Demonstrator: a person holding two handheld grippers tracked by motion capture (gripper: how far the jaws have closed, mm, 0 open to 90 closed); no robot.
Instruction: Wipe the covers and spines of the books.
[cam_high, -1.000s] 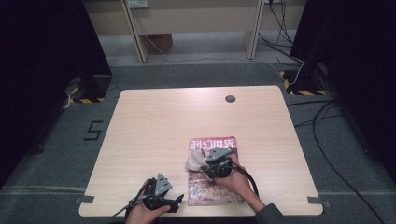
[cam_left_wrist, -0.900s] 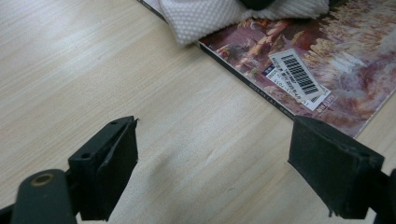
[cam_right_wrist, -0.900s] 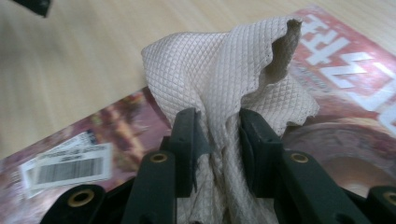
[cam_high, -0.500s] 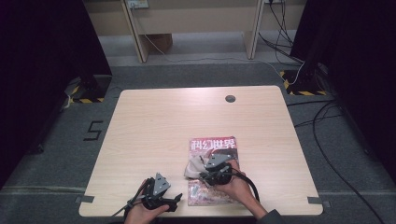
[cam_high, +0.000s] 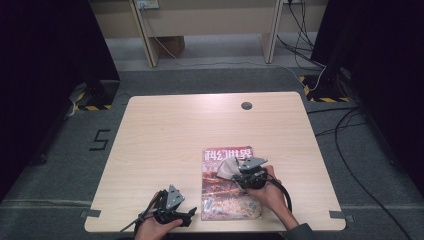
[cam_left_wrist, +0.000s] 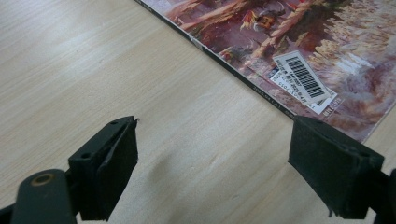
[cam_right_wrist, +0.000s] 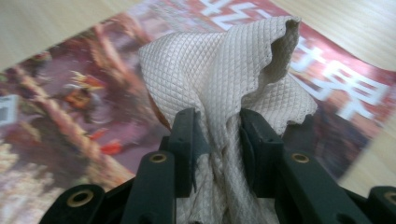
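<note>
A lab recording bay: bare table (cam_high: 165, 125), black curtains (cam_high: 45, 60), floor cables (cam_high: 350, 135).

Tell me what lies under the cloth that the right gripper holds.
Under the cloth, pinched in the right gripper, lies the magazine, face up on the table. The part of its cover beneath the cloth is hidden.

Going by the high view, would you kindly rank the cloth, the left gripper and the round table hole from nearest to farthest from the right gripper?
1. Cloth: pinched in the right gripper, over the magazine.
2. Left gripper: at the table's near edge, left of the magazine.
3. Round table hole: near the far edge.
</note>
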